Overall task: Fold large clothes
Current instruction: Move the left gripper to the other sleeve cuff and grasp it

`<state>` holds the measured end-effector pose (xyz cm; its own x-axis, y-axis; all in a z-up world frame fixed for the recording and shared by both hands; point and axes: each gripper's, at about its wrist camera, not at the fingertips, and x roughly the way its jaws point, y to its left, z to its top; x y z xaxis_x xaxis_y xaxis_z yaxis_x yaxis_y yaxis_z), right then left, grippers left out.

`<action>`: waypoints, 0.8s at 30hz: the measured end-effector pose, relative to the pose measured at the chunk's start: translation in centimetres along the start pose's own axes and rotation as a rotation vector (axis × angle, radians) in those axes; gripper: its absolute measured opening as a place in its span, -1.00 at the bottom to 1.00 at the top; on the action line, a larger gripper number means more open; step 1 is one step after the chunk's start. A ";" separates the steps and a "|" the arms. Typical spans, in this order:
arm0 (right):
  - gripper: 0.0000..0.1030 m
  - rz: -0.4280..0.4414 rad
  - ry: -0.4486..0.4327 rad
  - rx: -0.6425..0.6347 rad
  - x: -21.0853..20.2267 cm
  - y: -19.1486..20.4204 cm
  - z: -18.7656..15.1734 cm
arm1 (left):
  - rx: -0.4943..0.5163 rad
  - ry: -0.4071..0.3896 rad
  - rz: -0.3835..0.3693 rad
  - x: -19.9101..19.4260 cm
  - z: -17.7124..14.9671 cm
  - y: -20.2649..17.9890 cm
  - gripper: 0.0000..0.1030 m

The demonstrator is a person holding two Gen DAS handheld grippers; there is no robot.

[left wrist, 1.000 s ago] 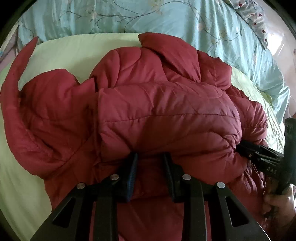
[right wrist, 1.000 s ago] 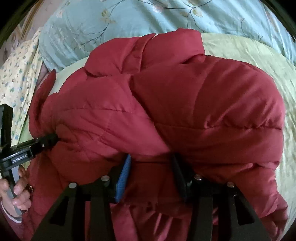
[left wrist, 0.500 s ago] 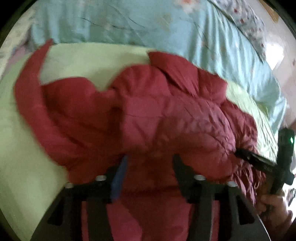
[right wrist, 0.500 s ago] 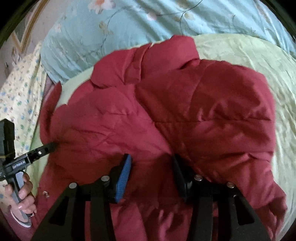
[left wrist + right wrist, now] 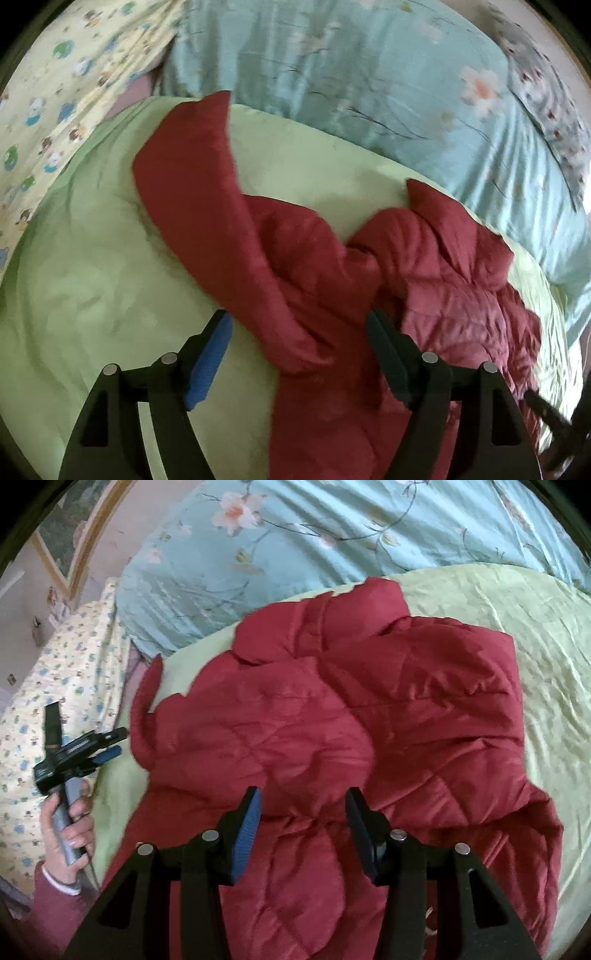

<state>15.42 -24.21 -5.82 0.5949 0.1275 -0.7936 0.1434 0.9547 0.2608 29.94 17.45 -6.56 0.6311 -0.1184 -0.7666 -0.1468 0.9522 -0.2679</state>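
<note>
Jacket (image 5: 369, 738) bunched mid-frame on the green sheet (image 5: 535, 664) — my left claw (image 5: 299, 350), jaws just spreading, frees its sleeve (image 5: 192, 177); my right claw (image 5: 303, 830) hovers apart, gripping nothing.

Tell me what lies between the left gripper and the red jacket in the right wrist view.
Only bare green sheet separates the left gripper from the red jacket there.

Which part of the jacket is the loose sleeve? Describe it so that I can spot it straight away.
Start from the pale green sheet in front of the light blue floral bedding. The red puffer jacket lies on it, mostly folded into a bundle. The loose sleeve is the one long, narrow red strip reaching out from the bundle toward the yellow patterned fabric, lying flat rather than puffed up.
</note>
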 end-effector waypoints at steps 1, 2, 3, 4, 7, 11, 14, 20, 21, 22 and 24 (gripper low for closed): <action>-0.03 0.005 -0.004 -0.005 -0.2 0.3 -0.2 | -0.006 0.000 0.009 0.0 0.2 0.2 0.48; -0.03 0.010 -0.009 -0.009 -0.5 0.7 -0.3 | -0.009 -0.005 0.027 0.0 0.6 0.5 0.51; -0.03 0.014 -0.015 -0.010 -0.7 0.8 -0.3 | -0.010 -0.016 0.052 0.0 1.1 0.8 0.62; -0.03 0.020 -0.020 -0.012 -1.0 1.0 -0.4 | -0.010 -0.023 0.074 0.2 1.7 1.0 0.67; -0.03 0.031 -0.032 -0.025 -1.7 1.7 -0.4 | -0.015 -0.015 0.126 1.2 3.8 1.8 0.67; -0.02 0.047 -0.035 -0.034 -2.2 2.5 -0.8 | -0.003 0.012 0.193 3.5 6.3 1.9 0.67; -0.02 0.064 -0.027 -0.035 -2.2 2.9 -1.1 | -0.004 0.042 0.234 5.7 8.3 2.0 0.67; -0.02 0.082 0.001 -0.052 -2.1 3.8 -2.0 | 0.008 0.080 0.343 9.9 11.9 1.6 0.67; -0.02 0.082 0.003 -0.054 -2.1 4.0 -2.1 | 0.006 0.082 0.350 10.4 12.4 1.7 0.65; -0.02 0.081 0.004 -0.057 -2.2 4.1 -2.2 | 0.001 0.092 0.356 11.1 12.7 1.8 0.56; -0.02 0.084 0.007 -0.062 -2.2 4.2 -2.3 | 0.001 0.104 0.376 12.2 13.0 2.0 -0.13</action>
<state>12.83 -19.89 -4.25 0.5970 0.2092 -0.7745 0.0440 0.9554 0.2920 47.23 21.59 -8.85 0.4526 0.2111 -0.8664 -0.3521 0.9349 0.0439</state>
